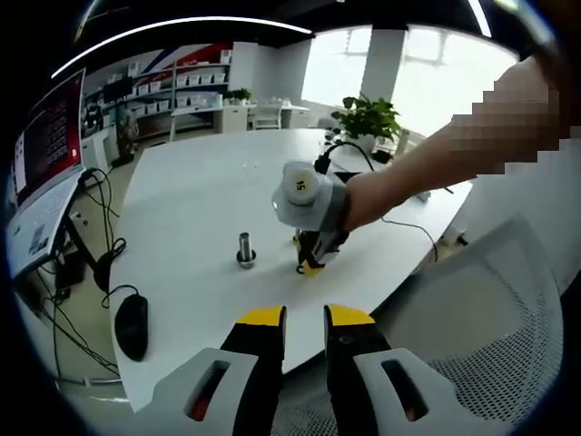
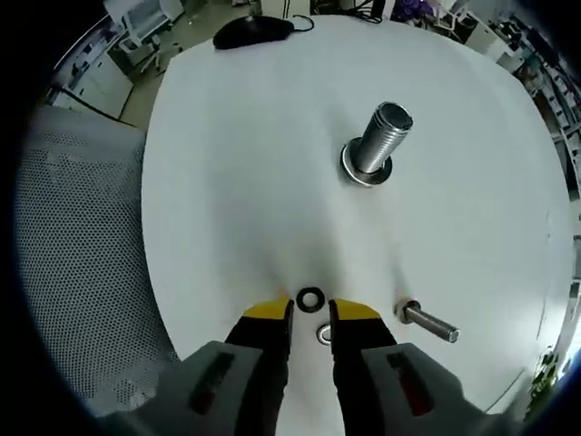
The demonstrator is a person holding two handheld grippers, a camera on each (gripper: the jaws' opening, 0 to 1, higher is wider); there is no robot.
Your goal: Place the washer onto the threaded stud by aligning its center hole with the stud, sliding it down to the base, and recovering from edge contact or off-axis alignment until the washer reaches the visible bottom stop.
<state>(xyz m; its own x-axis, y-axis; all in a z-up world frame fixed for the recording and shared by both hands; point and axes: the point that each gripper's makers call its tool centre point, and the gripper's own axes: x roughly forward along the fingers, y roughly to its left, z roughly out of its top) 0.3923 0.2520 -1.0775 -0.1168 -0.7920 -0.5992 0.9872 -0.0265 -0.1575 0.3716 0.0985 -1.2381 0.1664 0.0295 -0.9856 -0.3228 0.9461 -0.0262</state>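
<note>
In the right gripper view the right gripper [image 2: 310, 313] points down at the white table [image 2: 245, 182], its yellow-tipped jaws a narrow gap apart and closed on nothing. A dark washer [image 2: 310, 298] lies flat on the table just ahead of the tips, centred on the gap between them; whether the tips touch it cannot be told. A second, silvery washer [image 2: 324, 335] lies on the table within the gap itself, partly hidden by the right jaw. Just to the right of that jaw a loose bolt [image 2: 428, 323] lies on its side. Farther up the table the threaded stud [image 2: 379, 141] stands upright, a metal ring seated round its base, well apart from both washers. A black mouse [image 2: 252, 30] rests near the far edge, and a grey mesh chair back [image 2: 77, 263] sits off the table's left side.

In the left gripper view the left gripper [image 1: 305, 317] hangs off the table's near edge, jaws narrowly apart and empty. Beyond, the stud [image 1: 245, 249] stands on the table, and the right gripper [image 1: 311, 263], held by a bare arm [image 1: 427, 168], points down just beside it
</note>
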